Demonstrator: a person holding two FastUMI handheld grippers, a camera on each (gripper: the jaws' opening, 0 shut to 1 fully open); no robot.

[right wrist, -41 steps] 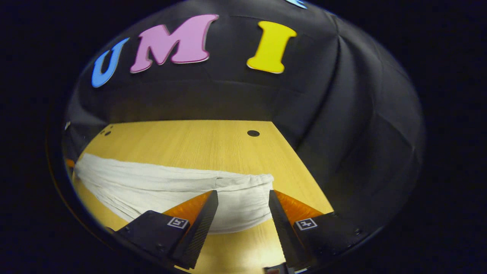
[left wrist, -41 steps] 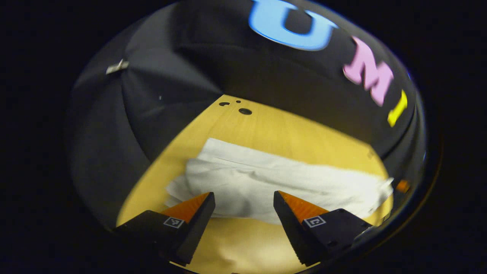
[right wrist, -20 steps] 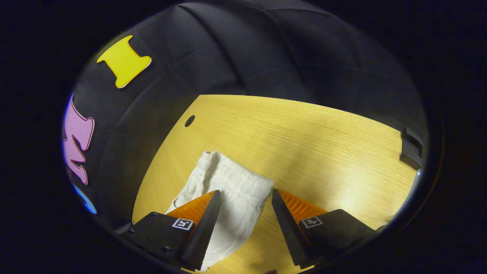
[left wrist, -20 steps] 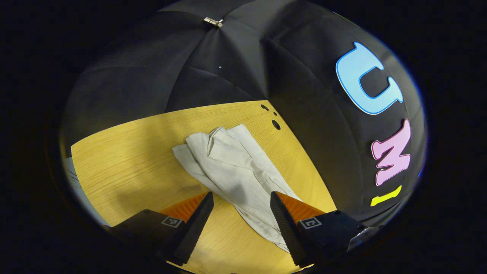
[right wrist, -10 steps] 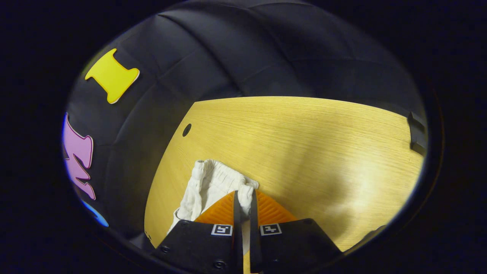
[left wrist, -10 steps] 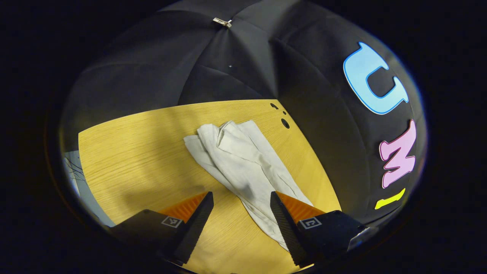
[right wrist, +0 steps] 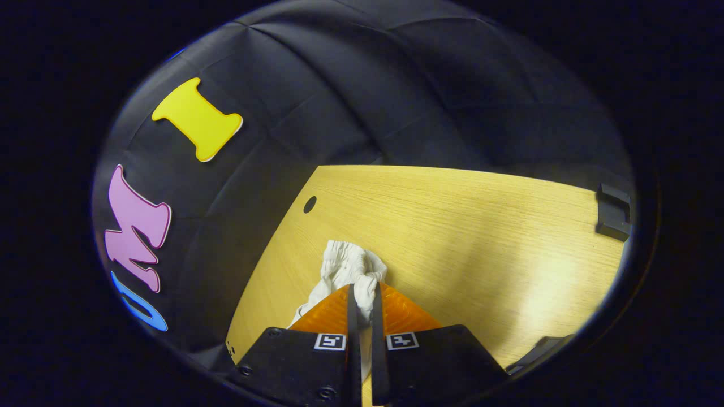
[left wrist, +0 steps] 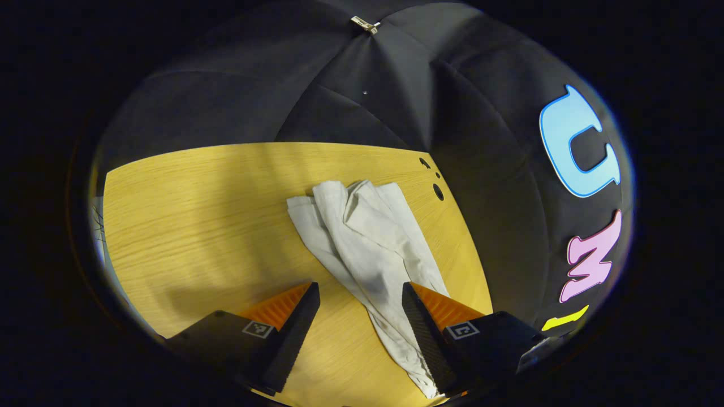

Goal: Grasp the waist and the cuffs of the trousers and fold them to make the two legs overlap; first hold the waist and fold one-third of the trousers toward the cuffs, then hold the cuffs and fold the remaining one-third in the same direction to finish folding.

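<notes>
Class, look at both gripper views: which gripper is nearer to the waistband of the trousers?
Right. The right gripper is clamped on the gathered waistband of the trousers. The left gripper hangs open over the leg end, not gripping.

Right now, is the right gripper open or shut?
Shut: the right gripper has both fingers pinching the white trousers at the gathered waist.

Recording booth, not a home: black cloth wall [left wrist: 350, 107] draped close around a light wood counter [right wrist: 481, 226], cloth pinned by a metal clip [left wrist: 365, 24] above the counter.
</notes>
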